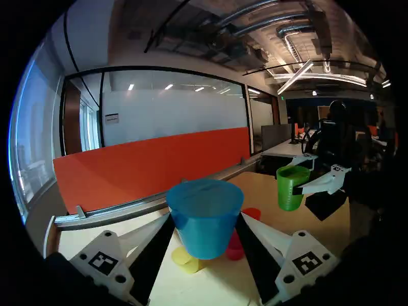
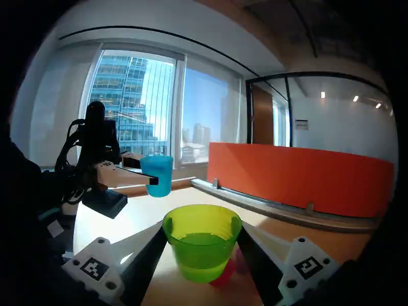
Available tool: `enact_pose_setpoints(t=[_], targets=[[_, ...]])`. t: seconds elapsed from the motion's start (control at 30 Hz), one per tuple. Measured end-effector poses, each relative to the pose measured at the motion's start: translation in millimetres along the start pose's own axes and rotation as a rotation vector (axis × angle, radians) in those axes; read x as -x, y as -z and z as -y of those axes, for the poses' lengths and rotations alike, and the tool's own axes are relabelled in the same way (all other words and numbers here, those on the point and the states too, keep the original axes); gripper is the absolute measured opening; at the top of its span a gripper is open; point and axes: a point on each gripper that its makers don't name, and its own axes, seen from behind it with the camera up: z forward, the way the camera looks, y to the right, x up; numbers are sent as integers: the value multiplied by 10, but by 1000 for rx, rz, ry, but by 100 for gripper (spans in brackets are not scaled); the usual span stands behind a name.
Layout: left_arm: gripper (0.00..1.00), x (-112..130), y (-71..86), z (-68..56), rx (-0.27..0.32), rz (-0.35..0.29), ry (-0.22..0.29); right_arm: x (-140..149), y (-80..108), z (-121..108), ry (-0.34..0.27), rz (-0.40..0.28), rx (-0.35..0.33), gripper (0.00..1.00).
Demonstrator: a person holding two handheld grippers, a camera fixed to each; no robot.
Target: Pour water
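My left gripper (image 1: 205, 224) is shut on a blue plastic cup (image 1: 205, 217), held upright above the wooden table (image 1: 265, 191). Farther right in the left gripper view, the right gripper (image 1: 301, 186) holds a green cup (image 1: 291, 187) upright. In the right gripper view, my right gripper (image 2: 202, 245) is shut on that translucent green cup (image 2: 202, 242), which holds liquid in its lower half. The left gripper (image 2: 153, 178) with the blue cup (image 2: 157, 175) shows off to the left, level and apart from the green cup.
A yellow cup (image 1: 186, 259) and red cups (image 1: 235, 246) stand on the table below the blue cup; a red cup (image 2: 224, 273) peeks from under the green one. An orange divider (image 1: 153, 166) runs along the table's far edge. Windows (image 2: 132, 112) lie beyond.
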Motion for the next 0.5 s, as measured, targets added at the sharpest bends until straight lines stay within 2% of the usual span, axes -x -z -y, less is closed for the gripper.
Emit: enact_pose_setpoints(t=[0.3,0.5], targets=[[81,289,-6,10,-6,54,-16,218,6,16,-4,50,-15,90],[81,527,-44,-62,14,107,-31,386,12,23,-3,89,-31,90]])
